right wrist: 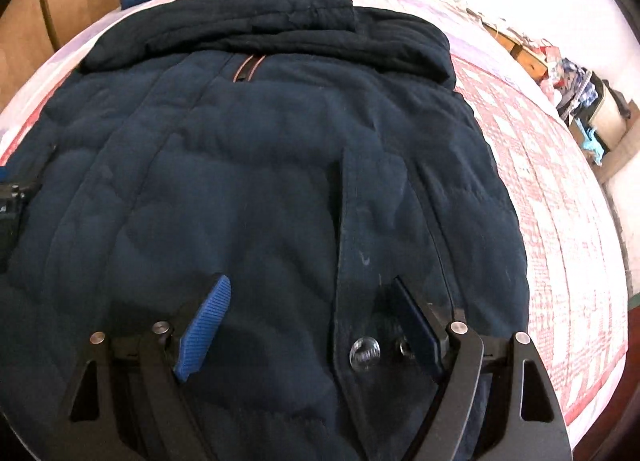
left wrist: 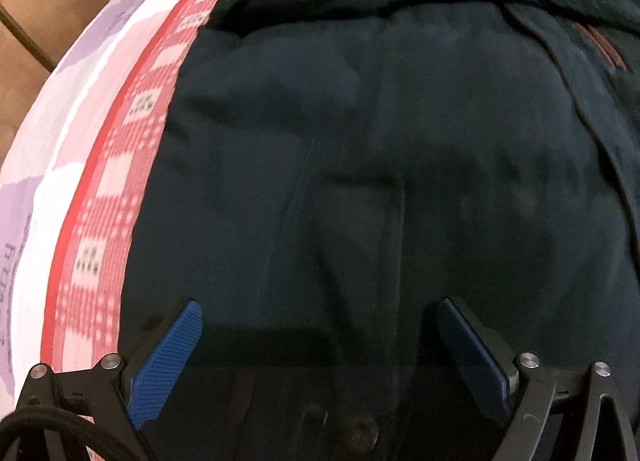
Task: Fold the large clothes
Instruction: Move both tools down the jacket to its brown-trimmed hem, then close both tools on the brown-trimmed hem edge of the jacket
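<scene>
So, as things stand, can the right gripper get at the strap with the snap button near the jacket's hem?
Probably yes. The right gripper is open above the jacket, and the strap with its snap button lies exposed on top, between the fingers. Nothing covers it.

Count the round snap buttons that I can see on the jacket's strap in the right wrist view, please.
2. A larger shiny snap sits on the dark strap near its lower end; a smaller snap lies just right of it, beside the right finger. Others may be hidden.
</scene>
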A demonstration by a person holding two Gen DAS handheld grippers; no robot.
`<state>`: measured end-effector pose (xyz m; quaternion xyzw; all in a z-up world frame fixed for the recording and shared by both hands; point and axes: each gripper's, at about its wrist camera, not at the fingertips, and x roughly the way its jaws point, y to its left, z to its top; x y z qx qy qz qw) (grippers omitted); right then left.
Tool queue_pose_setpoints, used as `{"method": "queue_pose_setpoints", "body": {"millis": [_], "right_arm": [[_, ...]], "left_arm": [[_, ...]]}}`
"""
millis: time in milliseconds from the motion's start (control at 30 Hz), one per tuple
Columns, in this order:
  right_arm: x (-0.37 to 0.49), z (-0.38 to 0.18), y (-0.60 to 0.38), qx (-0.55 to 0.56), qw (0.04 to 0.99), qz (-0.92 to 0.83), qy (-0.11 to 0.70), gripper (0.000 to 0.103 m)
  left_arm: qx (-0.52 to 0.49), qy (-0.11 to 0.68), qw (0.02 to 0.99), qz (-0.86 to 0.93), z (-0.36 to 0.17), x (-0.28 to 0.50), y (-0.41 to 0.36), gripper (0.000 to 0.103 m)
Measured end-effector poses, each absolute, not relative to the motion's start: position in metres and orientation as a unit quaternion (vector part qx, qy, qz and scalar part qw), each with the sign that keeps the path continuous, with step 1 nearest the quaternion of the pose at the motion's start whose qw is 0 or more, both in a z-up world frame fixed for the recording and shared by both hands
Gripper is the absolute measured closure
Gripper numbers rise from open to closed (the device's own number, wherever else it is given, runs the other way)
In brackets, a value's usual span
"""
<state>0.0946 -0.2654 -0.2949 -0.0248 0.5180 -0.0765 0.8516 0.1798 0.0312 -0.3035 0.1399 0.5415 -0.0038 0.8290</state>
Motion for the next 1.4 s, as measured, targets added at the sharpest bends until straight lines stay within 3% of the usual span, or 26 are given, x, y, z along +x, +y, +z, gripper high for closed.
{"method": "queue_pose_setpoints", "body": {"millis": [567,1400], "right_arm": [[0.038,-0.296,-0.261,-0.04,0.844,-0.078,0.529,0.019],[-0.107,-0.278,-0.379,0.005,0.797,-0.188,0.574,0.019]], "left_arm": [[0.109,0.55,0.828,0.017,-0.307,0.109,0.071,0.004],[0.106,0.564,0.812,0.107,-0.299,0.002,0.165,0.004]]}}
